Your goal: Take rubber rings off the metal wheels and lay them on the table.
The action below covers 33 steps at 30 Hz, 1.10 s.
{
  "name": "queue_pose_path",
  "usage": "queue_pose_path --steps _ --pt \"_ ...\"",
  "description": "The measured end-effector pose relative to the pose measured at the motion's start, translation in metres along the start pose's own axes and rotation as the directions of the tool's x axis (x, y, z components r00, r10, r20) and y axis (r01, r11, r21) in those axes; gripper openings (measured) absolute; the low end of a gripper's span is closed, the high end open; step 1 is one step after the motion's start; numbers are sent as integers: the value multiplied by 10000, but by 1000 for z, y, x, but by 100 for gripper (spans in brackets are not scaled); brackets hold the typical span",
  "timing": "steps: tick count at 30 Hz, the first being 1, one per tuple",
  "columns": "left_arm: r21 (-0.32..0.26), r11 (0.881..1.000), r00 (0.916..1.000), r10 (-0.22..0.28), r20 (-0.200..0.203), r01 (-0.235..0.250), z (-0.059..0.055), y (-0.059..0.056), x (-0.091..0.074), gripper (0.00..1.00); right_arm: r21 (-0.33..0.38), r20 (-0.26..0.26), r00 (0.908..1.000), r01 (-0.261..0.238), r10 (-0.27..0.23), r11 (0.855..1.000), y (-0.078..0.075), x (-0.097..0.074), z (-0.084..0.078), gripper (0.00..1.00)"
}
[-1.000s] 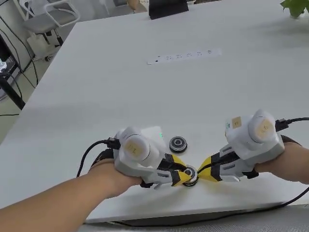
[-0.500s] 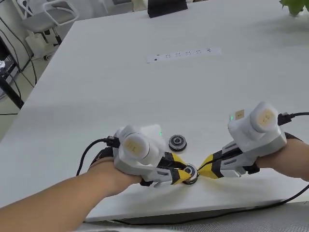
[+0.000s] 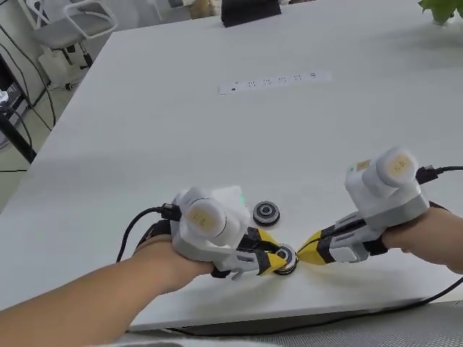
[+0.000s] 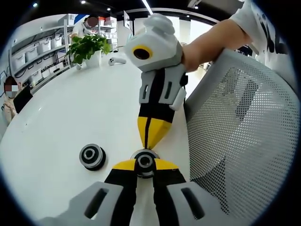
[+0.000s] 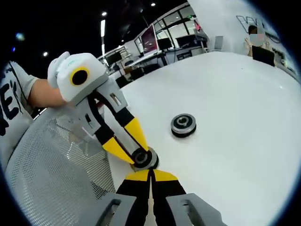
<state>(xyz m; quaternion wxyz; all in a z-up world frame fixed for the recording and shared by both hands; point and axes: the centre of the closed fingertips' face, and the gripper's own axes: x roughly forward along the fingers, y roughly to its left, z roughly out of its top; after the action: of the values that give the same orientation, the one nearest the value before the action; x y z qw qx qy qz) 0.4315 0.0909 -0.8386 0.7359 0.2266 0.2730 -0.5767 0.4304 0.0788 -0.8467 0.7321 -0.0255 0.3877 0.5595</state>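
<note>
A small metal wheel (image 3: 286, 257) with a black rubber ring around it sits near the table's front edge. My left gripper (image 3: 278, 261) is shut on this wheel from the left, its yellow tips (image 4: 123, 165) on either side of the wheel (image 4: 144, 160). From the right, my right gripper (image 3: 302, 254) meets the wheel's rim with its jaws shut, pinching the ring's edge (image 5: 149, 165). A second ringed wheel (image 3: 266, 212) lies flat on the table just behind, apart from both grippers (image 4: 92, 156) (image 5: 183, 124).
A white power strip (image 3: 275, 83) lies mid-table, far behind the work. The white table's front edge (image 3: 304, 303) runs just below the grippers. A mesh chair back (image 4: 244, 122) stands close to that edge. A plant (image 3: 443, 9) stands at the far right corner.
The right gripper's body has risen and tilted up while its tips stay at the wheel's rim. The left gripper and the second wheel have kept their places.
</note>
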Motion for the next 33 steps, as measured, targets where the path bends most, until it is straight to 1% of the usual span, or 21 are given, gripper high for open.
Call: queue_pose_path --steps 2,6,8,10,16,24,33 --pt "-7 10000 10000 8 -2 -8 0 0 0 7 179 196 9998 -101 97 9998 1 -1 3 0" --pt "-29 10000 10000 26 -13 -26 1 0 0 7 166 218 9997 -149 145 9998 2 -3 3 0" --pt "-34 10000 10000 30 -12 -30 1 0 0 7 330 235 9995 -222 215 9992 3 -2 4 0" --pt "-35 10000 10000 29 -15 -30 1 0 0 7 706 275 9993 -290 271 9971 5 -2 5 0" --pt "-51 10000 10000 50 -15 -50 0 -1 0 7 333 249 9994 -251 243 9991 7 -1 6 0" --pt "-85 10000 10000 51 -7 -51 0 -1 0 7 506 275 9993 -250 237 9984 6 0 7 0" --pt "-186 9998 10000 31 2 -31 0 0 0 7 435 272 9994 -243 231 9988 8 0 8 0"
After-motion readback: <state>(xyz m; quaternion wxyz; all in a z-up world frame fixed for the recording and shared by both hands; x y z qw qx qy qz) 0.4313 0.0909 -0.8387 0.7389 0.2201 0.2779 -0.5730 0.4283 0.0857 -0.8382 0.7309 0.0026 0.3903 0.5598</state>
